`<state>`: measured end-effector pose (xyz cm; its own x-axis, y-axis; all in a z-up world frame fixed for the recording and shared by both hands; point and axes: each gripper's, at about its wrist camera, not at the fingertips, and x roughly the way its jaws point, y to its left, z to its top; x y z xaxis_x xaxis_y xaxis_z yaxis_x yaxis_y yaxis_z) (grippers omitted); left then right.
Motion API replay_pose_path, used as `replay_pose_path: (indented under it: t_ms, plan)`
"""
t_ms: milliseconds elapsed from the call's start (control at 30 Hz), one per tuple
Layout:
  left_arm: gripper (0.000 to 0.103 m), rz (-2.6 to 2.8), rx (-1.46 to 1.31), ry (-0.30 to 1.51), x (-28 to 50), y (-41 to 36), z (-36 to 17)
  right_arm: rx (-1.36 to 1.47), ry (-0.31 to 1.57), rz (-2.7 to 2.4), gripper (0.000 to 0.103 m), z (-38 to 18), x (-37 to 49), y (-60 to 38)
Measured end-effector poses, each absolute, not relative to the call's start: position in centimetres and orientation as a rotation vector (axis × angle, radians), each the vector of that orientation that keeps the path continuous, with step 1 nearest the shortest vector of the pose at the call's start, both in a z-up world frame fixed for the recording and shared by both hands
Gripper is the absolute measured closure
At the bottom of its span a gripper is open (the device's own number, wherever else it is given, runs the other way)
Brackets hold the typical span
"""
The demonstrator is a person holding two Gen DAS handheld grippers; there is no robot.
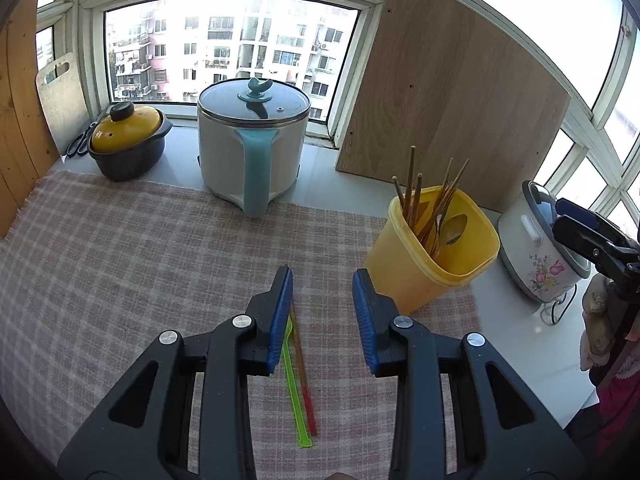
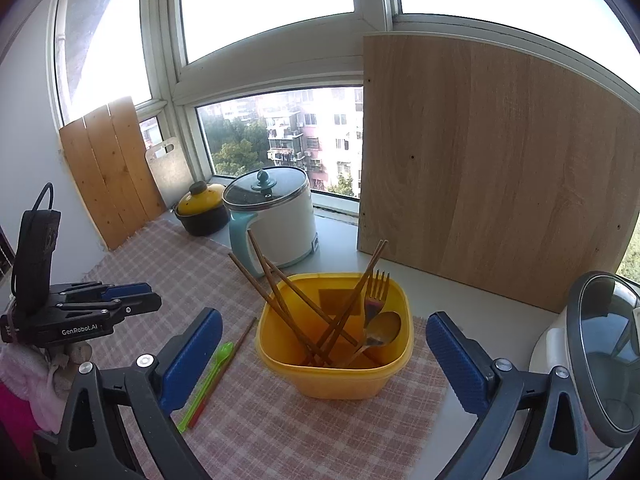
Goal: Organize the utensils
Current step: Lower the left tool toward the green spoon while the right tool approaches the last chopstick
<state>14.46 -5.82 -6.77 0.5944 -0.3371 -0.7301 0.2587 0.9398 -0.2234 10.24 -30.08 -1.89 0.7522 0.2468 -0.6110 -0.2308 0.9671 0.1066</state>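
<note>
A yellow container (image 2: 336, 376) stands on the checked cloth (image 2: 280, 432), holding several wooden chopsticks (image 2: 280, 296), a fork (image 2: 376, 292) and a metal spoon (image 2: 384, 328). My right gripper (image 2: 323, 318) is wide open just before it, its pads clear of the walls. A green plastic spoon (image 1: 294, 396) and a red-tipped chopstick (image 1: 306, 384) lie side by side on the cloth. My left gripper (image 1: 323, 280) hovers over them, open with nothing between its pads; its left finger hides their far ends. In the left wrist view the yellow container (image 1: 432, 264) is just to the right.
A white electric pot (image 1: 252, 136) with a teal handle and a yellow-lidded clay pot (image 1: 128, 140) stand by the window. A wooden board (image 1: 452, 92) leans behind the container. A flowered rice cooker (image 1: 536, 248) sits at the right. Planks (image 2: 108, 176) lean at the left.
</note>
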Motion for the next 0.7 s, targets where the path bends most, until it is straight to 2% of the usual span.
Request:
replay_pose_path:
  t_ms: [333, 700]
  plan:
    - [0.072, -0.328, -0.054, 1.027, 14.6, -4.4, -14.2, 0.041, 0.722, 0.249, 0.0, -4.8, 7.3, -29.3]
    - [0.072, -0.341, 0.022, 1.167, 16.1, -6.3, -20.7, 0.119, 0.81, 0.208, 0.0, -8.6, 5.0, -29.3]
